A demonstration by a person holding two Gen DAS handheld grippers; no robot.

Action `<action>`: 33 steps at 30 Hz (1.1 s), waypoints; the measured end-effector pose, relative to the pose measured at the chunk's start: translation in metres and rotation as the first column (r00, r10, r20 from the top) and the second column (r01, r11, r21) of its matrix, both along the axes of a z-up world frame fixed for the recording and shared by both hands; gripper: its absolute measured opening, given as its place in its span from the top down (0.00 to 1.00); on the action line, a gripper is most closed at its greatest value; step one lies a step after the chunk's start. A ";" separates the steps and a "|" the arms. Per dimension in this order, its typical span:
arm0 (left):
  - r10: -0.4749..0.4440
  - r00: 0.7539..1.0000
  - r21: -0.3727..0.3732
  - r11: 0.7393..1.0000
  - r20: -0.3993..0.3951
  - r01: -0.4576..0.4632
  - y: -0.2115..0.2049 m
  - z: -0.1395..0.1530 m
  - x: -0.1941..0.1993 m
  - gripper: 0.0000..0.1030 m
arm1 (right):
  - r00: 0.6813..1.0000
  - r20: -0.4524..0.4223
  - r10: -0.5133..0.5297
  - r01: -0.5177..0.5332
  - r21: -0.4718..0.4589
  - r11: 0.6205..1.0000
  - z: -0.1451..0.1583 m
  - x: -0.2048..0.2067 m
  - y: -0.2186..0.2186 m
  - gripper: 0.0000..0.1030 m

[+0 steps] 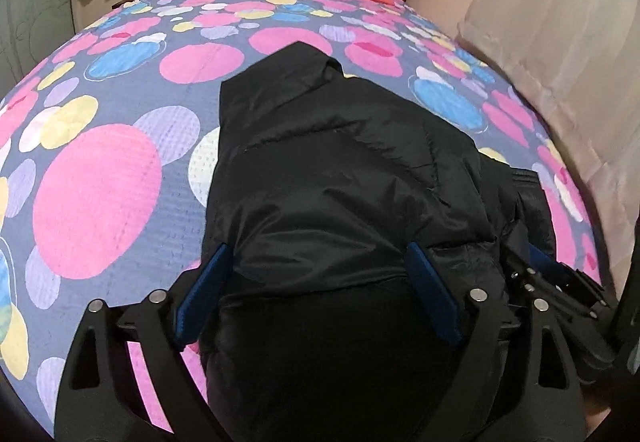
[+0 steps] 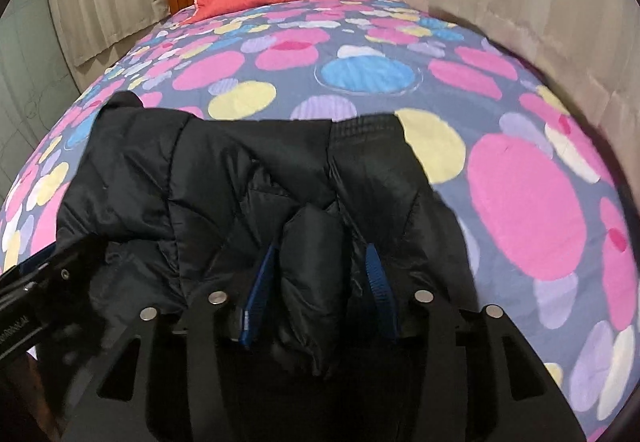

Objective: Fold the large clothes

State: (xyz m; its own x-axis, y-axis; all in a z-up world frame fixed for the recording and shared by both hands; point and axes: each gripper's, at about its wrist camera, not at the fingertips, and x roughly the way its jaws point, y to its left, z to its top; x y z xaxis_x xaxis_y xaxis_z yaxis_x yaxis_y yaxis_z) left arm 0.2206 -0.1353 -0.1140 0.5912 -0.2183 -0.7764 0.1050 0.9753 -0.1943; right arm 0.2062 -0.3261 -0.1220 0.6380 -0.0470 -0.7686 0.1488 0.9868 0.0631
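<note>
Item: black padded jacket (image 1: 340,178), lying bunched on the near end of the spotted bedspread (image 1: 100,202). Soft, puffy, slippery shell, light; best taken at hem or seams. Left gripper (image 1: 320,294) spread wide, released. Right gripper (image 2: 320,282) partly parted around a puffed fold, not pinching.

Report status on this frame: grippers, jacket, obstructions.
Left gripper open wide, straddling black jacket. Right gripper partly open around a jacket fold, no visible pinch. Jacket bunched on bedspread. Nothing obstructing.

The left gripper (image 1: 320,282) points steeply down, jaws spread wide. The right gripper (image 2: 320,282) sits at its three o'clock, tilted down likewise, jaws partly parted.
</note>
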 end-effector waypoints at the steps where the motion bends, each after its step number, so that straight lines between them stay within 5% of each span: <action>1: -0.001 1.000 0.002 1.000 -0.001 0.001 -0.001 -0.003 0.002 0.13 | 1.000 0.003 -0.002 0.002 0.001 1.000 -0.002 0.000 0.000 0.54; 19: 0.002 0.999 0.063 0.998 0.034 -0.004 -0.012 -0.032 0.013 0.09 | 0.995 0.089 -0.052 0.050 0.023 0.999 -0.030 -0.001 -0.002 0.53; 33: 0.007 0.999 0.048 0.999 0.053 -0.010 -0.012 -0.030 0.010 0.08 | 0.992 0.108 -0.060 0.059 0.013 0.998 -0.023 -0.004 0.001 0.51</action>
State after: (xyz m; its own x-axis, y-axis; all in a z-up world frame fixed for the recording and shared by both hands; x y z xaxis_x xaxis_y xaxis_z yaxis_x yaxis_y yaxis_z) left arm 0.2309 -0.1476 -0.1439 0.6331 -0.1761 -0.7538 0.1057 0.9843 -0.1412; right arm 0.2017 -0.3251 -0.1449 0.7139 -0.0800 -0.6957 0.1986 0.9758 0.0915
